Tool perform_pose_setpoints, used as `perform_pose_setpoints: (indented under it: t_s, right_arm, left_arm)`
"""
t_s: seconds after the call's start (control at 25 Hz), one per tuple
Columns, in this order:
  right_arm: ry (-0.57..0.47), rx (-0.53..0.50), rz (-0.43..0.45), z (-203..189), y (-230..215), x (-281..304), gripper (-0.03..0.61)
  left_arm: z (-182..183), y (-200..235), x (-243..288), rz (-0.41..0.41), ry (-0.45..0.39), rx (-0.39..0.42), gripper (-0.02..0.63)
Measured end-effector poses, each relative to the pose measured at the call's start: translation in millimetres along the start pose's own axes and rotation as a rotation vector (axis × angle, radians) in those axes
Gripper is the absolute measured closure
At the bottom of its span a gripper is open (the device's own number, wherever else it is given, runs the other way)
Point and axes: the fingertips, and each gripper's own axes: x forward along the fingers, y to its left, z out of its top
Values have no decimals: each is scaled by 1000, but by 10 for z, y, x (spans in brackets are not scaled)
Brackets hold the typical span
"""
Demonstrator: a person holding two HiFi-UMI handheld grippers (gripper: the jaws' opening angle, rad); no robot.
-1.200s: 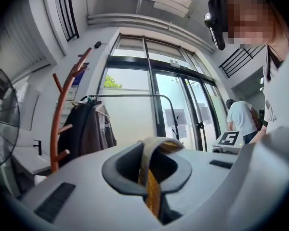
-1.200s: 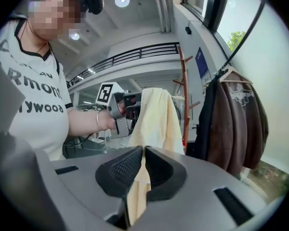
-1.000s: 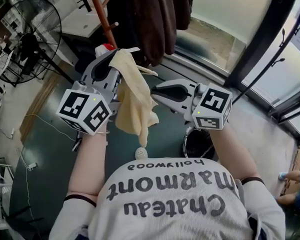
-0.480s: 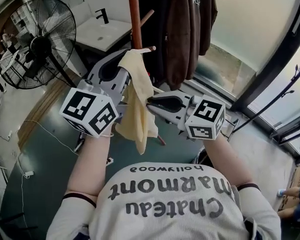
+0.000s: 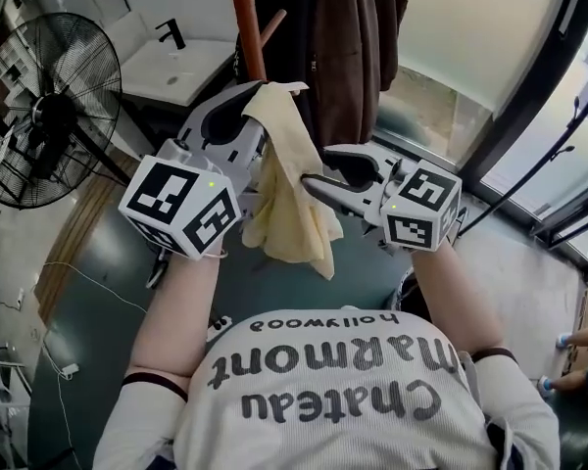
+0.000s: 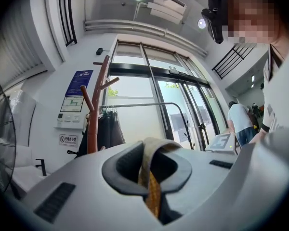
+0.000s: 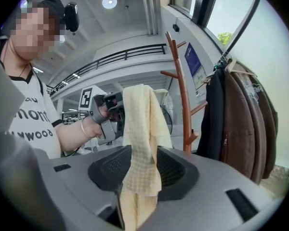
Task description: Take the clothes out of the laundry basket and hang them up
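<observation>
Left gripper point(image 5: 256, 120) is raised, its jaws nearly together and pinched on the top edge of the pale yellow cloth point(image 5: 292, 199). The cloth hangs free in the air between the two grippers, in front of the person's chest. It is just on the near side of the red-brown coat rack point(image 5: 245, 18). Right gripper point(image 5: 316, 168) is at the cloth's right side, jaws opening. A fold of the cloth hangs between them, and the pads are not pressing on it. Dark brown garments point(image 5: 348, 42) hang on the rack, right of the pole. A standing fan point(image 5: 49, 106) is on the left.
</observation>
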Motion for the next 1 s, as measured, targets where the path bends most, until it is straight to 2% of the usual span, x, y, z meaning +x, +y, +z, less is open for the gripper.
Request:
perform_pose_setpoints:
  t_s: [0.08, 0.12, 0.32, 0.44, 0.52, 0.6, 0.88, 1.0]
  right_arm:
    - [19, -14, 11, -36, -45, -3, 492]
    - [30, -18, 9, -57, -96, -12, 508]
    - [79, -3, -32, -59, -637, -155, 537]
    - [92, -26, -106, 76, -1032, -241, 537]
    - [86, -92, -144, 232, -1224, -237, 537]
    - [62, -174, -164, 450, -1353, -171, 537]
    - [-86, -464, -255, 1292, -1707, 69, 537]
    - [-129, -504, -265, 1399, -1796, 237, 537]
  left_arm:
    - [-66, 32, 75, 16, 14, 13, 592]
    - [-107, 66, 89, 31, 24, 17, 592]
    - [-416, 273, 106, 140, 100, 10, 592]
    - [-662, 311, 154, 199, 172, 66, 592]
    - [-765, 337, 174, 240, 207, 124, 592]
    - [-773, 391, 187, 270, 213, 144, 592]
    - [-413, 670, 404, 348, 190, 247, 592]
    - [-332, 829, 399, 425, 193, 287, 592]
